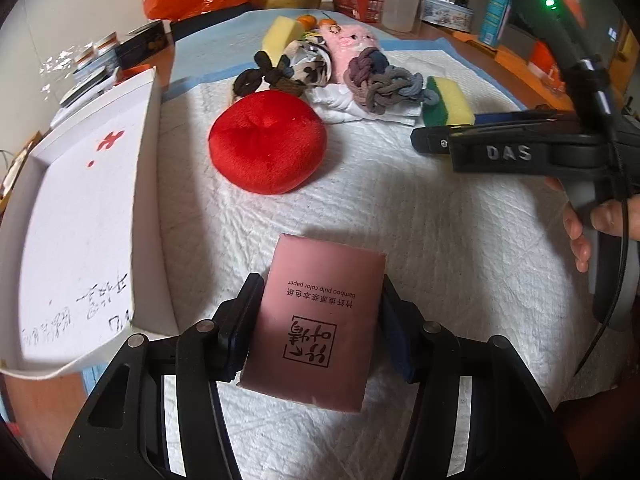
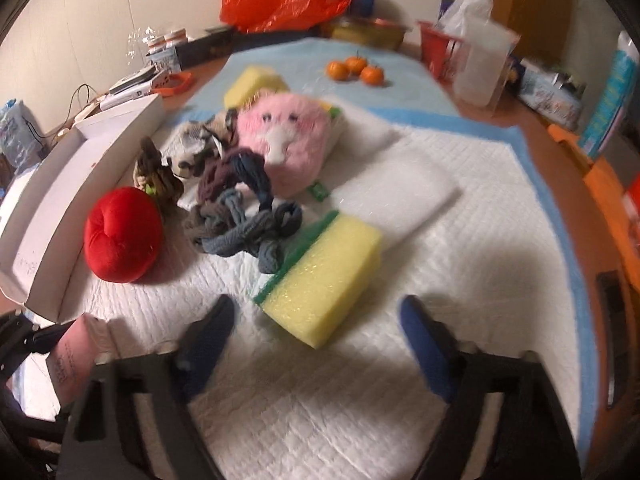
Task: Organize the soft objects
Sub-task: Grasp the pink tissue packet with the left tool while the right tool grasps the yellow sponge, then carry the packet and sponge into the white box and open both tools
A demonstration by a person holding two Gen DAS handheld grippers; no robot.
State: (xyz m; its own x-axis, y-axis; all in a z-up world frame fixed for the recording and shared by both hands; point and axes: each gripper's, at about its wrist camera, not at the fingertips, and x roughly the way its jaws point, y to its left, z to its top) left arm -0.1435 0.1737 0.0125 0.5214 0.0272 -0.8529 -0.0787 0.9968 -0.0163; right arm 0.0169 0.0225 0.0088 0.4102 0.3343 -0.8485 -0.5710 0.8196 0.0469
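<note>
— Holding that pink tissue pack (image 1: 316, 320) square between both pads, is it?

— Yes, the left gripper (image 1: 316, 328) is pinched on its two long sides, and the pack hangs just above the white quilted pad (image 1: 440, 240), close in front of the camera. The white box (image 1: 80, 220) sits open just to its left, with bare floor inside as far as I can see.

— So the box is where it goes?

— That's my reading – the soft things get gathered there. To do it well I'd carry the pack over the near wall before lowering, keep it level, and let go only once it rests flat, tucked into a corner so the bulkier pieces still fit.

— And the other claw?

— The right gripper (image 2: 316, 320) is spread wide with nothing between its fingers, hovering just short of the yellow sponge (image 2: 324, 280) with the green backing. That view is blurred, so I can't say more than that the sponge lies apart from both pads.

— What's left on the pad?

— The red plush (image 1: 266, 144) nearest the box, then the knotted rope toy (image 2: 244, 216), the pink fluffy toy (image 2: 286, 148), a brown knotted piece (image 1: 264, 76) and a second sponge (image 2: 252, 84) further back. The red plush is near the pack's path, so I'd swing wide of it – a nudge could roll it
</note>
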